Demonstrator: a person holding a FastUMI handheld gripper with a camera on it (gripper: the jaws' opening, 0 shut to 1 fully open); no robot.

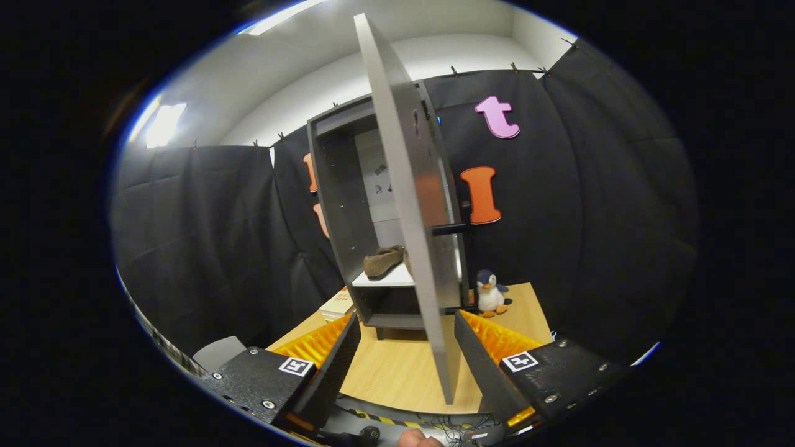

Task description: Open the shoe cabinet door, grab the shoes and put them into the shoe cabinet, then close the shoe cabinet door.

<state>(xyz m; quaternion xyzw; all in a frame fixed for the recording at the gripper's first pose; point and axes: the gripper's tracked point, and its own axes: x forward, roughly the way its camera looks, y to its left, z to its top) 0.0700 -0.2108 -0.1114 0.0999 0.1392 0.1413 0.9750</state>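
Pictured on a wooden table (397,372): a grey shoe cabinet (348,205) with its door (413,205) swung wide, edge-on toward the camera and standing between the fingers of the gripper (407,338). Spread far apart, those fingers, gripping nothing; door's lower edge nearer the right one, contact impossible to confirm. Resting on the white shelf (385,277) inside: a brown shoe (383,259), toe pointing out toward the opening. Just right of the cabinet, a plush penguin (490,293); a book (338,304) on the left. Apparently only the closing left. Risks from here: a hard shove rocking or sliding the light cabinet on the table, door catching on the shoe's protruding toe, or a finger slipping off the thin panel edge.
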